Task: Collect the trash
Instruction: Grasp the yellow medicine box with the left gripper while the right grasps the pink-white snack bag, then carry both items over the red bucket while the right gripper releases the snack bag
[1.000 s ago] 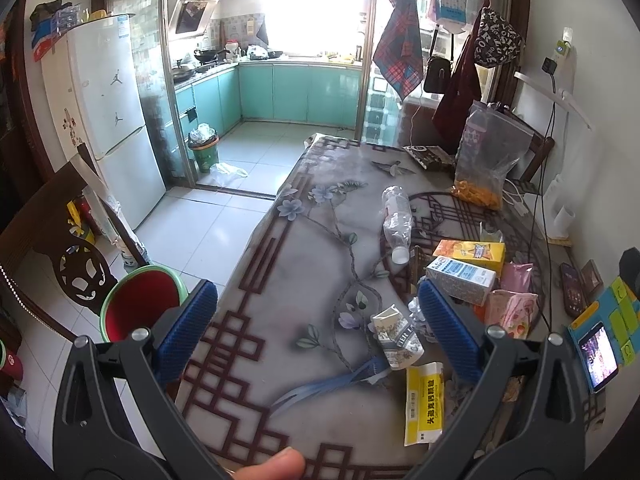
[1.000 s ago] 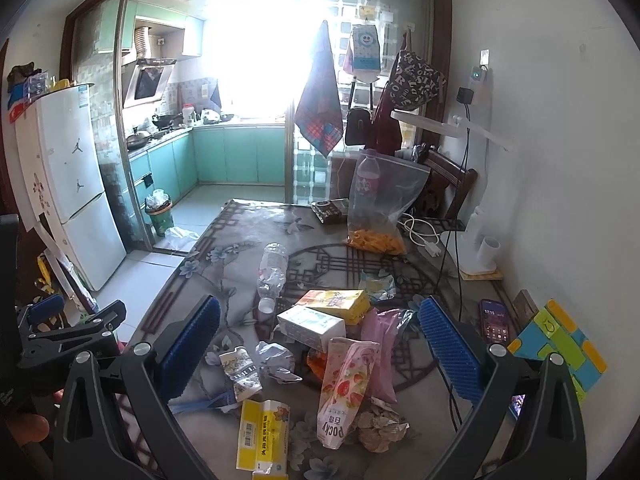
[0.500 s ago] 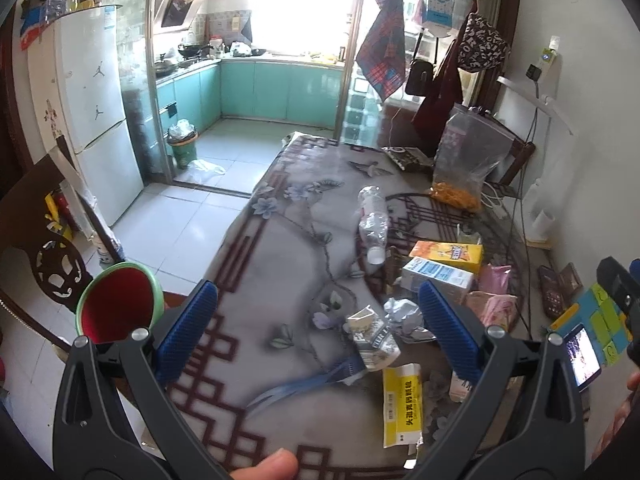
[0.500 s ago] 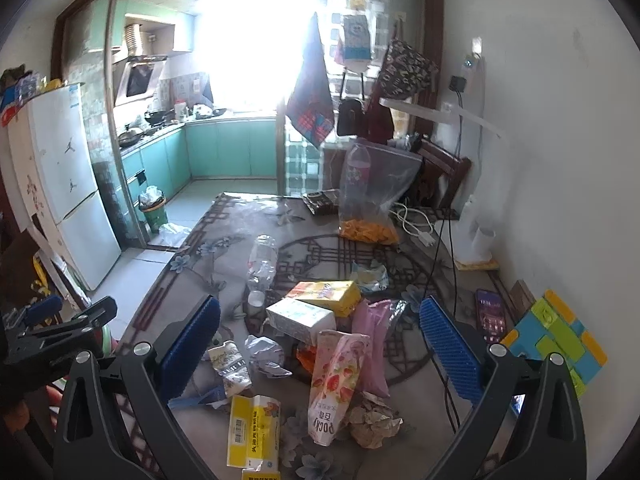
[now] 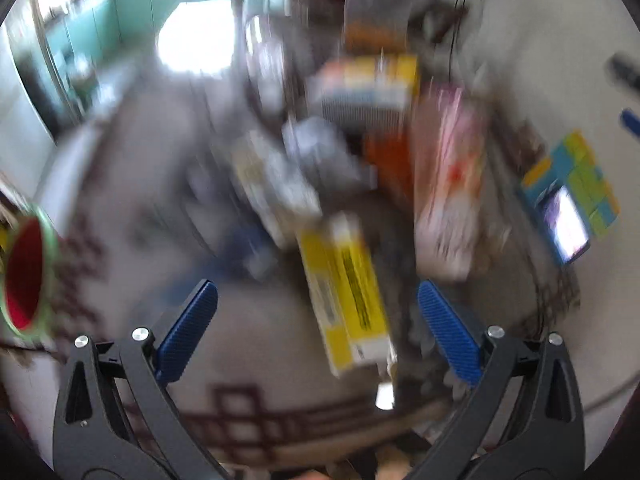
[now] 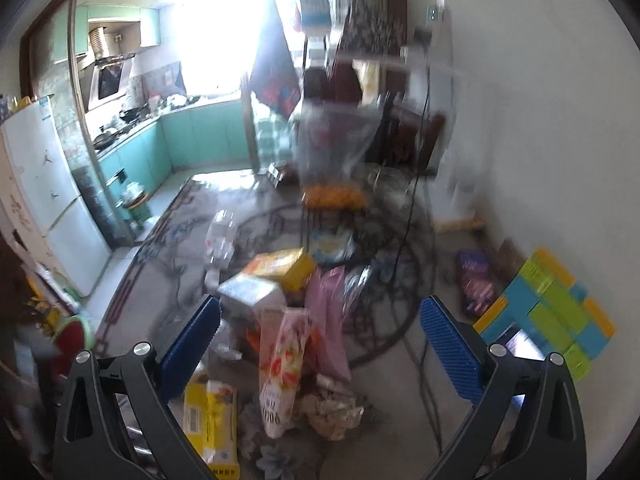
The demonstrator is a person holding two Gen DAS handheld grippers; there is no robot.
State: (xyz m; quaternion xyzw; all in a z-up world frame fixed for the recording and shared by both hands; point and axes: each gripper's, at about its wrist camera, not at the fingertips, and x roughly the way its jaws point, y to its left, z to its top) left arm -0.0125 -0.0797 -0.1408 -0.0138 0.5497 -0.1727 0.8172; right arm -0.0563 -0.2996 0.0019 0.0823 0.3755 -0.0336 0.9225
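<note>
Two tools hang wide apart, gripping nothing. The left tool [image 5: 318,328] hovers over a yellow box [image 5: 344,292] at twelve o'clock; only its blurred view shows that closely. The right tool [image 6: 320,344] shows a pink wrapper [image 6: 280,364], then the surface [image 6: 168,280], then far teal cabinets [image 6: 200,136].

Blurred; left claw [image 5: 318,314] wide apart over yellow box [image 5: 346,292].

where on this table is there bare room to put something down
Bare cloth lies along the table's kitchen-side edge, left of the clear bottle. The middle is crowded: yellow box, snack bag, cartons, wrappers. Toward the wall, cables cross the cloth.
</note>
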